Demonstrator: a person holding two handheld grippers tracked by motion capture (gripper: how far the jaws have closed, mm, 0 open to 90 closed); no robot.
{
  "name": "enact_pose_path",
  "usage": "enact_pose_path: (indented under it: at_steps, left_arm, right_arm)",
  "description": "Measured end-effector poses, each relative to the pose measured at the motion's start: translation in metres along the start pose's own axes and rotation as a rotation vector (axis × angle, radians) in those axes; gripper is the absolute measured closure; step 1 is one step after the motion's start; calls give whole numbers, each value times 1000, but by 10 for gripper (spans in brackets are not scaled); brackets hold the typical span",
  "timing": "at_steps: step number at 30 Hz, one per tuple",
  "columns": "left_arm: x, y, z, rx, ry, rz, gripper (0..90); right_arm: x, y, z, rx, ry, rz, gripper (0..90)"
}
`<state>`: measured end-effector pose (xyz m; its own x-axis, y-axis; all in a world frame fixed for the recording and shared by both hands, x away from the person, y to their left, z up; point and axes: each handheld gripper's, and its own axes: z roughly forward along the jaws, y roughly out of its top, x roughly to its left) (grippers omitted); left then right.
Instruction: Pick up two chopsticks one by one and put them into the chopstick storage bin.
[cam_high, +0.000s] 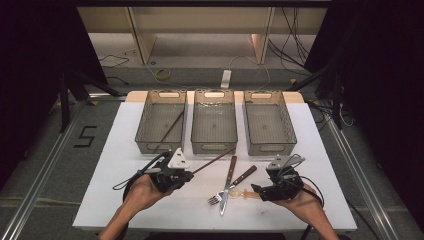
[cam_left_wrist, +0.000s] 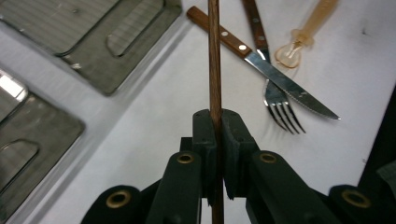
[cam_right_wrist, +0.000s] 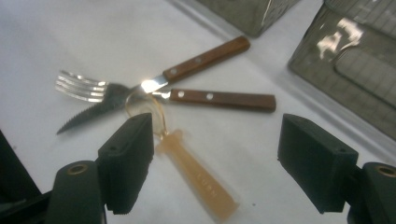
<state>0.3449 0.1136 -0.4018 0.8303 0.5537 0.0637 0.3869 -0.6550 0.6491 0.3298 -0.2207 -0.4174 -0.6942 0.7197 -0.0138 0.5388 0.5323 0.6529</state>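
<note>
My left gripper is shut on a thin brown chopstick, which points right and away toward the middle basket. On the white table a wooden-handled knife and fork lie crossed. A translucent amber plastic utensil lies beside them. My right gripper stands open just above the table, its jaws on either side of the amber utensil's handle without touching it.
Three grey mesh baskets stand in a row at the back: left, middle, right. A second chopstick leans inside the left one. Cables trail from both grippers. The table's front edge runs close below my hands.
</note>
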Motion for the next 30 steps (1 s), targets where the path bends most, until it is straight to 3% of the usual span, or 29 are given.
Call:
enact_pose_path:
  at_steps: [5,14,21,30]
  left_arm:
    - [10,-4,-5,-25,23,-61,849]
    - [29,-9,-16,-64,64,-124,849]
    - [52,-13,-25,-110,97,-197,849]
    - [76,-2,-34,-161,146,-262,849]
  right_arm:
    - [0,-7,7,33,38,-23,275]
    - [0,-11,11,41,50,-30,244]
    - [2,-12,11,40,59,-36,217]
    - [4,-13,10,34,75,-43,209]
